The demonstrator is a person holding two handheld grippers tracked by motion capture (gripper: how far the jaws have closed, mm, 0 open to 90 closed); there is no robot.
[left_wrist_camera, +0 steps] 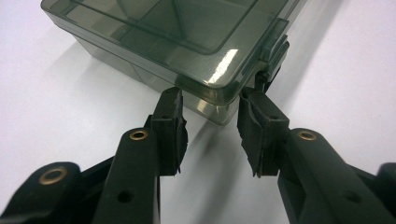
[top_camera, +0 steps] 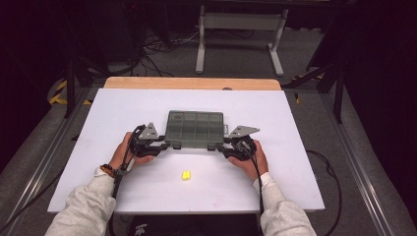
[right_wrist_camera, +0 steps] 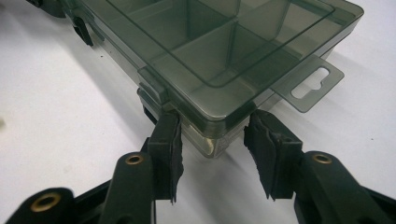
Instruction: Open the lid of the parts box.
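A smoky see-through compartment box (top_camera: 195, 129) lies with its lid down in the middle of the white table (top_camera: 123, 108). My left gripper (top_camera: 167, 144) is at its near left corner and my right gripper (top_camera: 222, 146) at its near right corner. In the left gripper view, the two pads of the left gripper (left_wrist_camera: 210, 100) press on either side of the box (left_wrist_camera: 154, 32) corner, beside a latch (left_wrist_camera: 275, 49). In the right gripper view, the right gripper (right_wrist_camera: 212, 123) clamps the other near corner of the box (right_wrist_camera: 219, 51), between a latch (right_wrist_camera: 152, 91) and the hang tab (right_wrist_camera: 310, 84).
A small yellow piece (top_camera: 186, 175) lies on the table near the front edge, between the person's forearms. A wooden strip (top_camera: 192, 82) runs along the table's far edge. Beyond it are a white stand (top_camera: 241, 29) and cables on the floor.
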